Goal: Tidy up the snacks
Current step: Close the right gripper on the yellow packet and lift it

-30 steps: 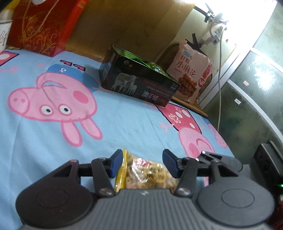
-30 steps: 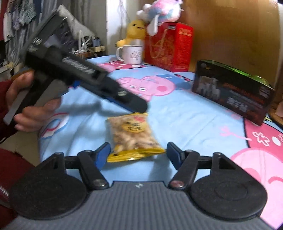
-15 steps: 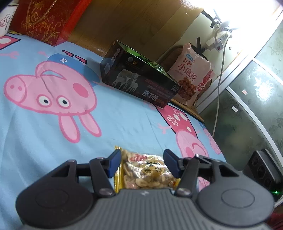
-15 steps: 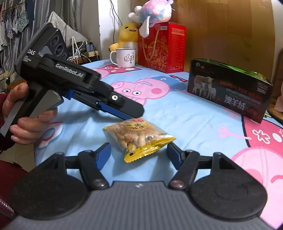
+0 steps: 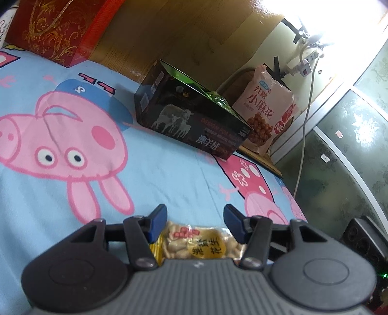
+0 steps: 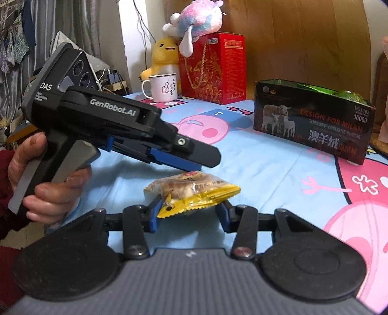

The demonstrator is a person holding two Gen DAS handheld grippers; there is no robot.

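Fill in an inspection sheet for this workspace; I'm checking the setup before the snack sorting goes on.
Surface: light blue sheet with pink cartoon pigs, flat.
Job's things: small yellow-edged clear snack packet, raised off the sheet between both grippers; open dark cardboard box with sheep picture, green wrapping inside; pink snack bag upright beyond it.
Clutter: red gift box, white enamel mug, yellow plush duck, pastel plush toy.
Grippers: left gripper shut on the packet; right gripper's jaws have just been closing, pads now on the packet's edges.
Cables: white cord hanging from a wall power strip.
Surroundings: wooden headboard, patterned glass doors.
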